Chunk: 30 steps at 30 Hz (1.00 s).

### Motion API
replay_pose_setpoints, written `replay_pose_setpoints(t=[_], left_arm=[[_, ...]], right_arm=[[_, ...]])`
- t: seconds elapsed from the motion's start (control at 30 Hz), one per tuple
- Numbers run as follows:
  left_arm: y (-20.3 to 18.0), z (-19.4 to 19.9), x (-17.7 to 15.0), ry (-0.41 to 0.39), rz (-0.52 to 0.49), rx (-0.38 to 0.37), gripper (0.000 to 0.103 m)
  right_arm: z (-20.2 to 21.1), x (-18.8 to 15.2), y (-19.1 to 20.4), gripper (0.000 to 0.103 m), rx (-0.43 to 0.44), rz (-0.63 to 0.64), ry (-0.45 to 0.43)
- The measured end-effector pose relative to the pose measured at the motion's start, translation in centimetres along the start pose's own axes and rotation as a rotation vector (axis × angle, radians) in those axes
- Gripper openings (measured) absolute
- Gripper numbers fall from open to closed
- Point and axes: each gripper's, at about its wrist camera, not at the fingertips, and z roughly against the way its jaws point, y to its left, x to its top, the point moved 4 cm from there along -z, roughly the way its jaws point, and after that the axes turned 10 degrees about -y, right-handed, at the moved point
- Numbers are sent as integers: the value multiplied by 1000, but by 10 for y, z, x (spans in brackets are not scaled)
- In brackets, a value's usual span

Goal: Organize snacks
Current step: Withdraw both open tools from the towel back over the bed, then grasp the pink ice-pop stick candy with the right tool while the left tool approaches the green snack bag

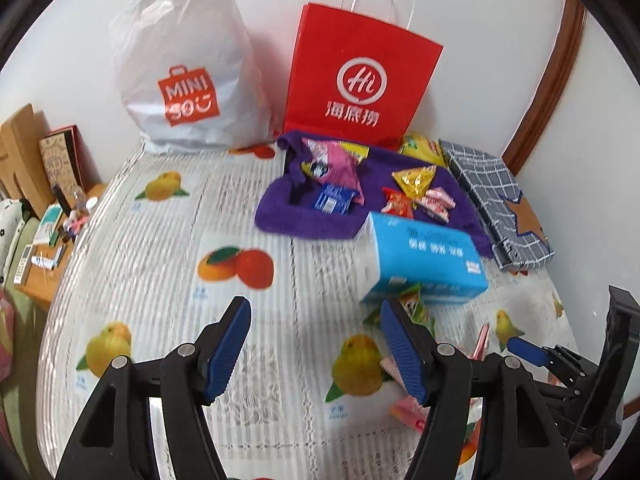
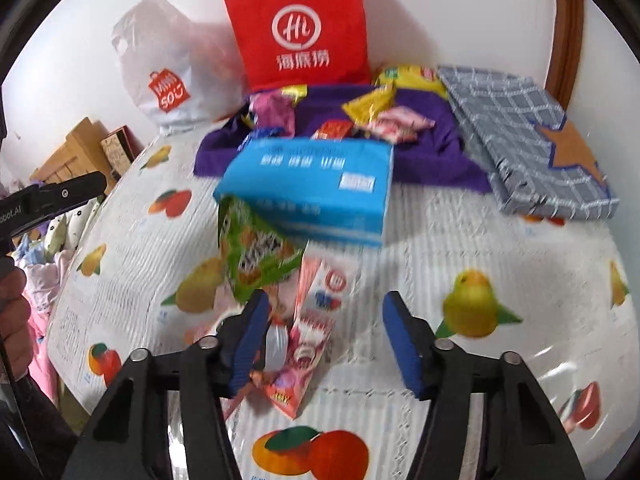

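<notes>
Here's the blue tissue pack (image 2: 308, 188), a soft, glossy plastic-wrapped brick lying on the ribbed, fruit-printed tablecloth (image 1: 168, 248), and everything lines up around it. Behind the pack spreads a fuzzy purple towel (image 1: 304, 220), rumpled at the edges, carrying crinkly wrapped snacks: a pink packet (image 1: 336, 164), a small blue sachet (image 1: 332, 200), a gold foil triangle (image 1: 416, 178) and pink-and-white candies (image 1: 436, 204). Further behind stand a stiff red paper bag (image 1: 360, 80) with thin white cord handles and a slack white plastic bag (image 1: 184, 64). Right of the pack lies a folded grey checked fabric box (image 2: 520, 140) with an orange star patch. In front of the pack, leaning against its near edge, a shiny green snack bag (image 2: 256, 252), and just beside that a pink-and-white pouch (image 2: 316, 320), long and flat, blurred. The right gripper (image 2: 326, 340), blue ribbed pads on black arms, hangs over that pouch with its jaws apart, not pressing it. The left gripper (image 1: 316, 348) hangs over bare cloth in front of the pack, jaws spread, nothing held.
</notes>
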Motion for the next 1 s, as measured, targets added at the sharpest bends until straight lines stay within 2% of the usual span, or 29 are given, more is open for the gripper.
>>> replay_pose_setpoints(t=[0.13,0.27,0.33,0.37,0.4,0.5,0.7,0.83,0.97,1.0], left_arm=[[-1,-5,-14,24,5,-8,65],[-3,-10,-24,43,4,-12,65],[-3,-12,-27,49,6,-13,65],[-4,-13,-28,52,5,-15,65],[-5,-14,-29,54,1,-16,65],[-8,-15,-32,55,-11,-18,65],[-17,-20,-39,64,-29,-27,65],[-19,-24,-44,76,-27,-33,65],[-19,-25,-48,83,-31,-29,65],[-18,-25,-49,83,-29,-30,65]], right_arm=[[-12,-9,-2,48,-13,-16,12],[-28,-15,-4,48,51,-48,61],[-35,-17,-2,43,40,-37,66],[-38,-18,-2,32,35,-30,70],[-40,-19,-2,28,43,-29,75],[-37,-16,-3,23,43,-31,44],[-20,1,-25,21,-20,25,-14],[-35,7,-40,22,-63,65,24],[-47,7,-46,28,-77,62,52],[-45,7,-47,32,-76,61,45]])
